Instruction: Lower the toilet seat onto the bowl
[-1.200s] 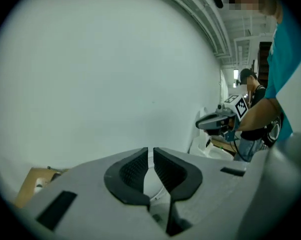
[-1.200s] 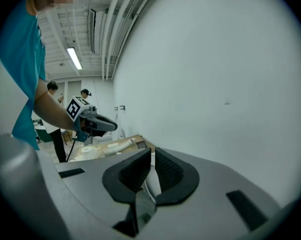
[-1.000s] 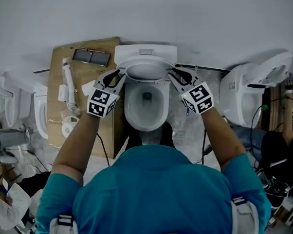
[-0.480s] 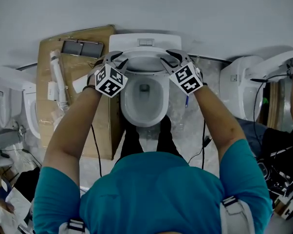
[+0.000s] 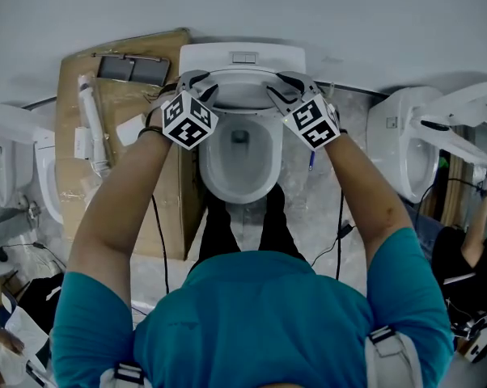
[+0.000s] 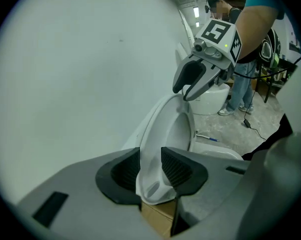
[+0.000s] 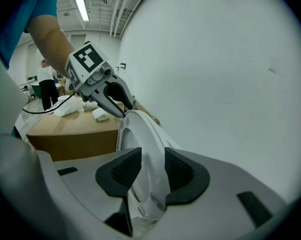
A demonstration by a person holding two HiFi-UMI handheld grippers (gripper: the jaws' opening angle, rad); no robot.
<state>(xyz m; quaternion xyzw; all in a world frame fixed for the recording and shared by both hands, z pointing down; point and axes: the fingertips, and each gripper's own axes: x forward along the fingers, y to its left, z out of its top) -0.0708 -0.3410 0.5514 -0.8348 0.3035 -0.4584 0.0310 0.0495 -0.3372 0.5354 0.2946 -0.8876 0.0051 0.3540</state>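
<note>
The white toilet seat [image 5: 242, 76] stands raised above the bowl [image 5: 208, 168], leaning back toward the tank. My left gripper [image 5: 196, 84] is on the seat's left upper rim, my right gripper [image 5: 285, 84] on its right. Both sets of jaws have just been opening. In the left gripper view the seat's edge [image 6: 163, 124] fills the gap of the left gripper [image 6: 150, 166], touching both pads. The right gripper view shows the same: seat rim [image 7: 140, 134] between the pads of the right gripper [image 7: 153, 169]. Each gripper sees the other across the seat.
The tank [image 5: 242, 55] and a plain wall lie straight behind the seat. A cardboard box [image 5: 106, 152] with loose parts stands to the left. Other toilets stand at the right [image 5: 413, 160] and far left [image 5: 45, 180]. Cables and a pen [image 5: 311, 162] lie on the floor.
Both grippers have moved in from the seat's sides onto its upper rim, which now lies between their jaws. Almost nothing has shifted in the last half second.
</note>
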